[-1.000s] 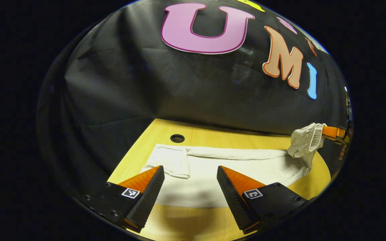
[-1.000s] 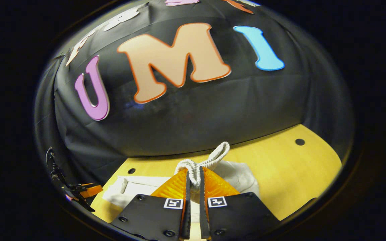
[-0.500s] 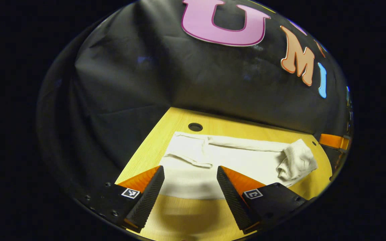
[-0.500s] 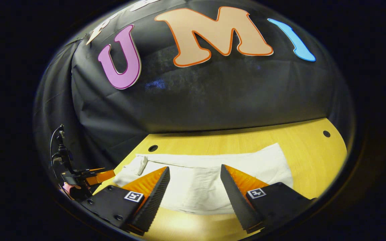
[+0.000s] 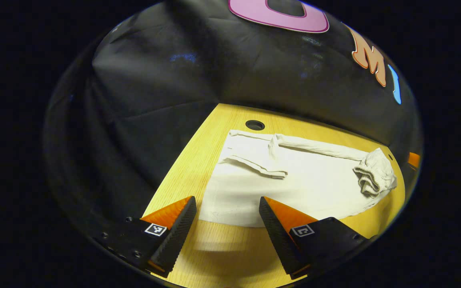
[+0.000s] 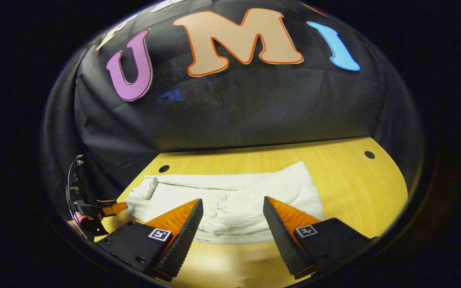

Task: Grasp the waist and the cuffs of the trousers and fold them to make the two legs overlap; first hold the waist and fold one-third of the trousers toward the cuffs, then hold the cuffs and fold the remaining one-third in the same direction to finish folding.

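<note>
White trousers (image 5: 294, 180) lie lengthwise-folded on the table (image 5: 198, 160); thirds not yet folded.
Left tool (image 5: 227, 218) and right tool (image 6: 232, 219) both gape empty, trousers just ahead; waist (image 5: 374, 176) bunched.

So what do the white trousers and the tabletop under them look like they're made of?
The trousers look like soft woven cloth, likely cotton: matte, off-white, creased, with a ribbed waistband bunched at one end. The table looks like wood or wood-look laminate: yellow, fine straight grain, faint sheen, round holes in it. Which of the two cannot be told.
</note>
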{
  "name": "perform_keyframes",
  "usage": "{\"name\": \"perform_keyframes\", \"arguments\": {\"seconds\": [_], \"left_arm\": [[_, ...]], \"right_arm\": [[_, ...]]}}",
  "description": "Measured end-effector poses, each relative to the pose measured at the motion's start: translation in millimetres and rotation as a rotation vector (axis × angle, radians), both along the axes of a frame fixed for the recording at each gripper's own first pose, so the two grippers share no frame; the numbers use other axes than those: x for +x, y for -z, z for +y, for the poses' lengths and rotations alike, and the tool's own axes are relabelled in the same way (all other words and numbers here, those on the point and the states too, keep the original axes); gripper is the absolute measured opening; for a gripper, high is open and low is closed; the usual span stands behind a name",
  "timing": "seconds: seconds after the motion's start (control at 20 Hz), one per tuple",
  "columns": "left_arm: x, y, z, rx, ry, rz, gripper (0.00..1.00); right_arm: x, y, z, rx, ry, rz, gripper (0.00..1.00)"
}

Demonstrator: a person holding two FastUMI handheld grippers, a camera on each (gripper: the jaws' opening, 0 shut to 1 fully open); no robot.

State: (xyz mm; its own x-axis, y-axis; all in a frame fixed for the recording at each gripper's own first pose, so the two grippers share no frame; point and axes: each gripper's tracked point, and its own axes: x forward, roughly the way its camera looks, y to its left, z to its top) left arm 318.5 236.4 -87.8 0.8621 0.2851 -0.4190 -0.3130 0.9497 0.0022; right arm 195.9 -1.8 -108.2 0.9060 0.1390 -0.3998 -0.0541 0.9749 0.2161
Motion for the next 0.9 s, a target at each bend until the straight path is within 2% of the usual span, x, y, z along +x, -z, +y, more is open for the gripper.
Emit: {"name": "perform_keyframes", "arguments": {"seconds": [0.2, 0.25, 0.35, 0.4, 0.55, 0.6, 0.65, 0.7, 0.75, 0.8, 0.9], "left_arm": [[-2, 0, -1, -0.007, 0.006, 0.038, 0.97], [-3, 0, 0, -0.011, 0.003, 0.042, 0.97], [-4, -4, 2, 0.001, -0.008, 0.047, 0.97], [-5, -2, 2, 0.004, -0.009, 0.052, 0.93], [-8, 3, 7, 0.064, -0.007, 0.077, 0.88], [-4, 0, 5, 0.070, 0.008, 0.063, 0.84], [-5, -1, 3, 0.069, 0.015, 0.073, 0.80], [1, 0, -3, 0.075, 0.029, 0.072, 0.63], [4, 1, -10, 0.076, 0.042, 0.075, 0.56], [5, 3, -15, 0.083, 0.058, 0.081, 0.40], [7, 0, -18, 0.088, 0.056, 0.074, 0.06]], "right_arm": [[-14, 8, -20, -0.008, 0.041, 0.024, 0.92], [-16, 7, -24, -0.009, 0.050, 0.020, 0.97], [-19, 3, -32, -0.011, 0.067, 0.010, 0.97], [-20, 1, -34, -0.008, 0.073, 0.007, 0.92], [-23, -1, -43, -0.007, 0.093, 0.001, 0.92], [-24, -1, -45, -0.007, 0.097, 0.001, 0.97], [-26, 0, -46, -0.005, 0.102, 0.002, 0.97], [-29, 1, -47, -0.006, 0.105, 0.008, 0.92], [-32, 3, -47, -0.011, 0.103, 0.013, 0.92], [-35, 4, -47, -0.019, 0.101, 0.016, 0.97], [-40, 7, -48, -0.046, 0.099, 0.021, 0.97]]}}
